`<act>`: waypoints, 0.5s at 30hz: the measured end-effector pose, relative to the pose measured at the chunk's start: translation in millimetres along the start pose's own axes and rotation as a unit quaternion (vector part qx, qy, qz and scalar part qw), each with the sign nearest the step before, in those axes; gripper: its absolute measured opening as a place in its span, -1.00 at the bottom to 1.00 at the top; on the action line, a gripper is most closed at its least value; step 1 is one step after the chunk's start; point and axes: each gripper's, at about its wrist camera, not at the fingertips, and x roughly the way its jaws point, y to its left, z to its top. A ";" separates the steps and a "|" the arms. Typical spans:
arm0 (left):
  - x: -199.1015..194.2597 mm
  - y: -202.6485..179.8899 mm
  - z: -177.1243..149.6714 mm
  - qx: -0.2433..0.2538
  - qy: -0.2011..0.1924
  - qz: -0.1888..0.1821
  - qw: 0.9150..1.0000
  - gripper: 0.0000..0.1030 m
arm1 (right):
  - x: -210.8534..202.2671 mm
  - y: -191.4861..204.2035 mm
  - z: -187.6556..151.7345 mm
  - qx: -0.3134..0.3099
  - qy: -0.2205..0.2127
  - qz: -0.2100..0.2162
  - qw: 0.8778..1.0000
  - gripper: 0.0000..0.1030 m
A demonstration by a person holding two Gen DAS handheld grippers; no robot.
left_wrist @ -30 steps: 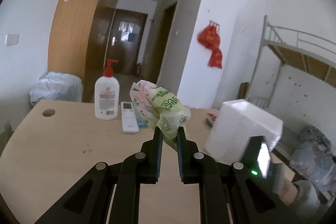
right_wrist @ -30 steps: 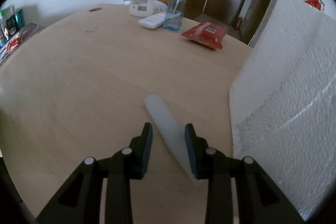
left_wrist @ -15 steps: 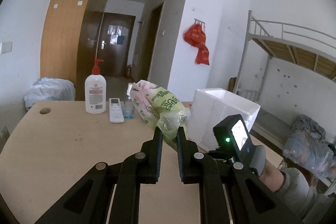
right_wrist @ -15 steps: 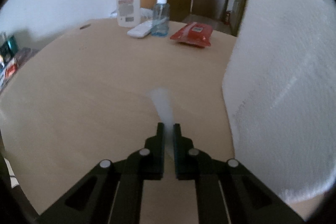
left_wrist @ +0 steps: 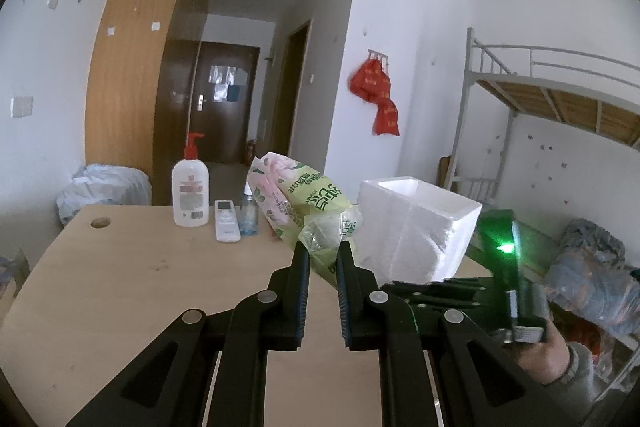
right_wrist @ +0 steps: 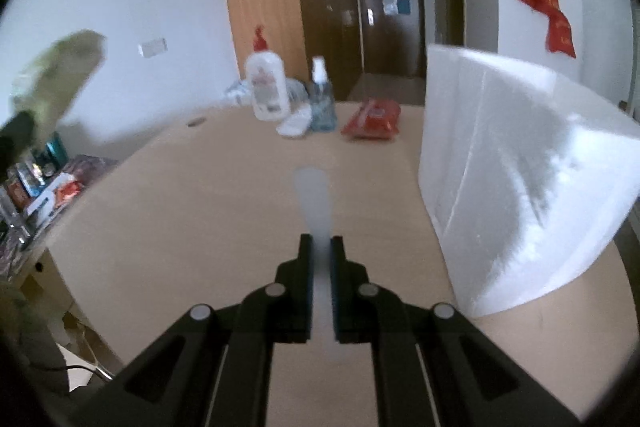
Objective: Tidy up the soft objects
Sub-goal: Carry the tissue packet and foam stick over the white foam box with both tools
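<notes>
the left gripper [left_wrist: 323, 259] is pinched nearly closed on the crumpled end of a green tissue pack [left_wrist: 308, 199], holding it up above the table [left_wrist: 120, 287] in front of the foam box [left_wrist: 416, 227]. the right gripper [right_wrist: 320, 255] is clamped tight on a pale soft tube [right_wrist: 314, 199], lifted clear of the table just left of the box. a lotion bottle [right_wrist: 266, 87], spray bottle [right_wrist: 322, 103], remote [right_wrist: 294, 123] and red pack [right_wrist: 374, 117] sit at the far edge.

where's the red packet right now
In the right wrist view the red packet lies flat on the far part of the table, between the spray bottle on its left and the white foam box on its right.
</notes>
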 end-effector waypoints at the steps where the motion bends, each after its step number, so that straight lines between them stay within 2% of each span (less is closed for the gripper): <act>1: -2.8 -0.7 -0.6 -0.001 -0.002 0.000 1.000 -0.73 | -10.0 3.1 -1.3 0.002 -0.012 0.000 1.000 -0.82; 7: -12.2 -14.9 -3.9 0.015 -0.008 -0.007 1.000 -0.73 | -56.6 17.9 -7.1 0.007 -0.066 0.009 0.998 -0.82; 15: -6.8 -48.7 -6.9 0.041 -0.003 -0.045 0.998 -0.73 | -109.7 15.2 -22.6 0.017 -0.114 -0.057 0.992 -0.82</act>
